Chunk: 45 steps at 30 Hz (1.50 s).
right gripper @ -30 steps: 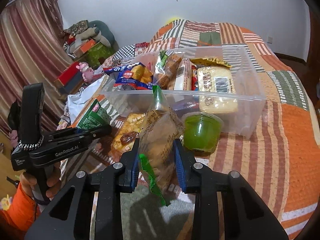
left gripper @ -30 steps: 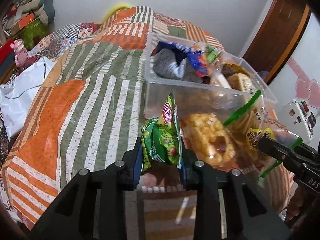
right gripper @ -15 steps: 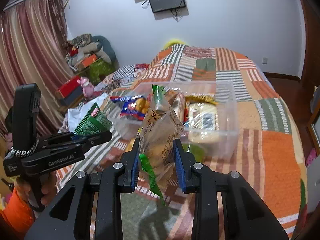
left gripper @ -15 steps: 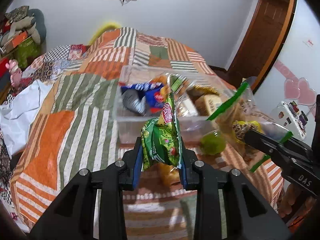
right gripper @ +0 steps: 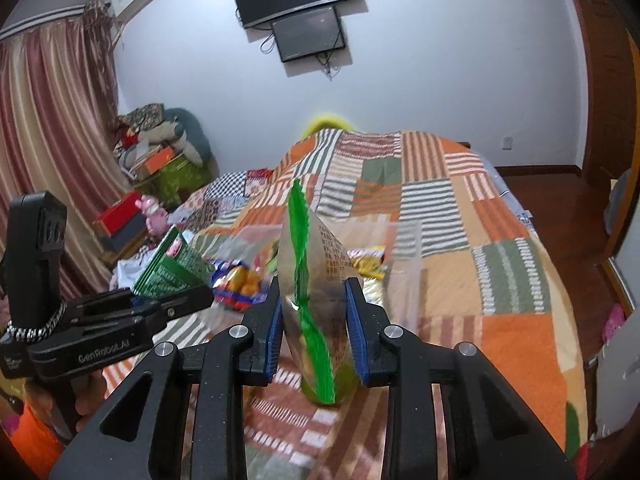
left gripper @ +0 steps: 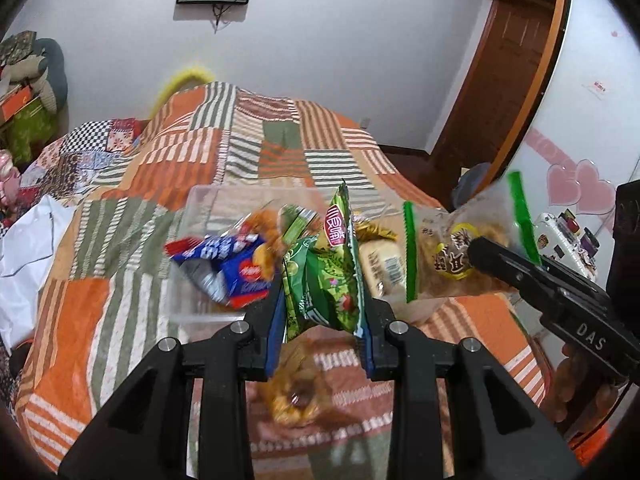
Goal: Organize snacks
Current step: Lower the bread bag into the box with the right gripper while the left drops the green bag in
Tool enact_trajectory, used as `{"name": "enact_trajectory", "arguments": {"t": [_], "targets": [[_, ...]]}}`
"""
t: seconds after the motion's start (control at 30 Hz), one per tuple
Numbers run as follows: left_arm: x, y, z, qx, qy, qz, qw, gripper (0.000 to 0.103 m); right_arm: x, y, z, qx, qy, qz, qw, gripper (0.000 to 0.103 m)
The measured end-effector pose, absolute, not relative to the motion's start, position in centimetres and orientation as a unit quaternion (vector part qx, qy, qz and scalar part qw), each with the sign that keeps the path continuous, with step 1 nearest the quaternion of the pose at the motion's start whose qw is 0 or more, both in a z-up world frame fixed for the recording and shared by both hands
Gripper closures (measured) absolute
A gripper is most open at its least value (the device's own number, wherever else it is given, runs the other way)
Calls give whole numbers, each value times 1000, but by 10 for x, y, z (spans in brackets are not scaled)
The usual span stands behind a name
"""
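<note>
My left gripper (left gripper: 322,322) is shut on a green snack packet (left gripper: 324,276) and holds it in the air in front of a clear plastic bin (left gripper: 192,216) on the bed. The bin holds a blue packet (left gripper: 228,264) and other snacks. My right gripper (right gripper: 314,322) is shut on a clear bag with green edges (right gripper: 316,284), also held up. That bag shows at the right of the left wrist view (left gripper: 452,256). The green packet shows at the left of the right wrist view (right gripper: 170,268). A yellow snack bag (left gripper: 294,400) lies on the quilt below my left gripper.
The bed carries an orange and green striped patchwork quilt (left gripper: 132,216). A green cup (right gripper: 344,388) stands on the quilt behind the clear bag. White cloth (left gripper: 24,248) lies at the bed's left edge. A wooden door (left gripper: 508,80) stands at the right.
Both grippers have risen with their bags. The bin and quilt now sit lower and farther off in both views, and the wall screens have come into view.
</note>
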<state>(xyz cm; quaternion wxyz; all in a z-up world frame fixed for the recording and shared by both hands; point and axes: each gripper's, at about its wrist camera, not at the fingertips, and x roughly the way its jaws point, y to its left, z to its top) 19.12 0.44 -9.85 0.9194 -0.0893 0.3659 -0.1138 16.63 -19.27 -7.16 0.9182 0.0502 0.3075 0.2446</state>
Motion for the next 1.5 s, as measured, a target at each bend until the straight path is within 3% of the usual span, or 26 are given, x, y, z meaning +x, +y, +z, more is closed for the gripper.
{"name": "enact_trajectory", "arguments": {"t": [0.57,0.97,1.23,1.5], "targets": [[247,-28,-126,-68,392,-127,908,72,217,-201,-76,55,292,188,936,78],[263,-33,-147,-63,421,-122,897,72,228,-184,-99,-2,341,182,922,77],[258,-28,-144,-79,423,-120,894,58,231,-196,-100,17,370,190,909,73],[237,-26,-121,-73,402,-115,905,49,213,-203,-84,22,354,200,914,59]]}}
